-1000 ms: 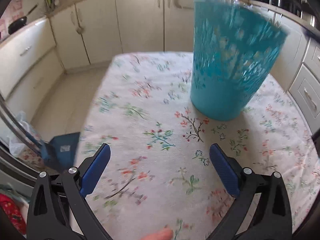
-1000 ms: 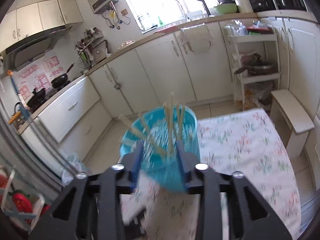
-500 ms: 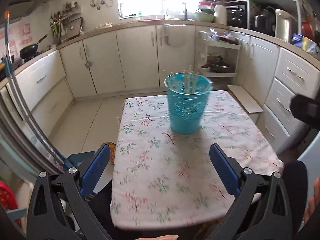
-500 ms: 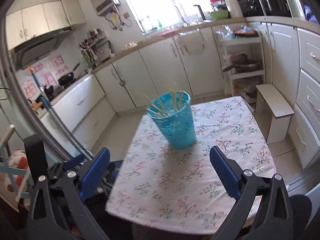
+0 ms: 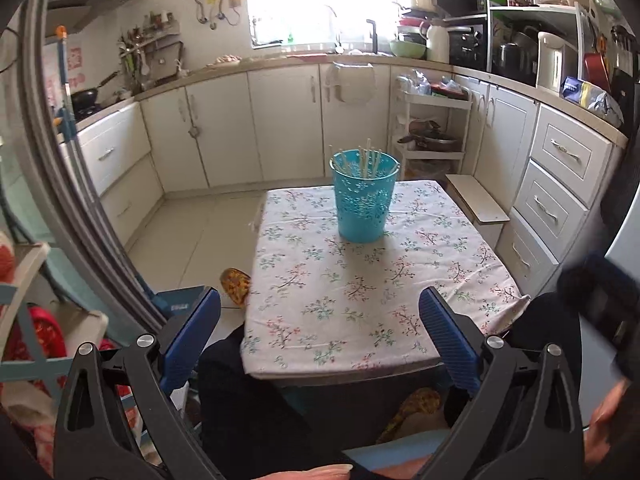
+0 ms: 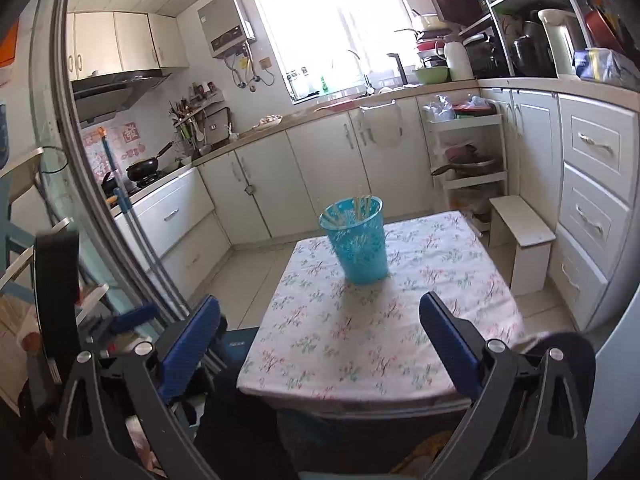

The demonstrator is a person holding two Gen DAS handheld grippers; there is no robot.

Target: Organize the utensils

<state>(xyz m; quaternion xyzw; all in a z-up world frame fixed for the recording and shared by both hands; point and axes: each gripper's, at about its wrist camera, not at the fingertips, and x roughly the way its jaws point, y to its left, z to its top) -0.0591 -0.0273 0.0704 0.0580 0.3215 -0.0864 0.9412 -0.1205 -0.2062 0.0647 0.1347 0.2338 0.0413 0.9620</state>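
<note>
Now the chopsticks [image 5: 366, 160] all stand in the blue basket cup [image 5: 363, 200] near the far edge of the table [image 5: 340, 312]. Nothing else lies on the flowery cloth, so the job looks done. Left gripper [image 5: 319, 334] and right gripper [image 6: 319, 338] are both wide apart, holding nothing, near the table's close edge.

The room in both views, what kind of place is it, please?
Most likely a home kitchen: white cabinets run under a counter by a bright window, a black pan sits on the stove, and a blue basket of chopsticks stands on a floral-clothed table.
</note>
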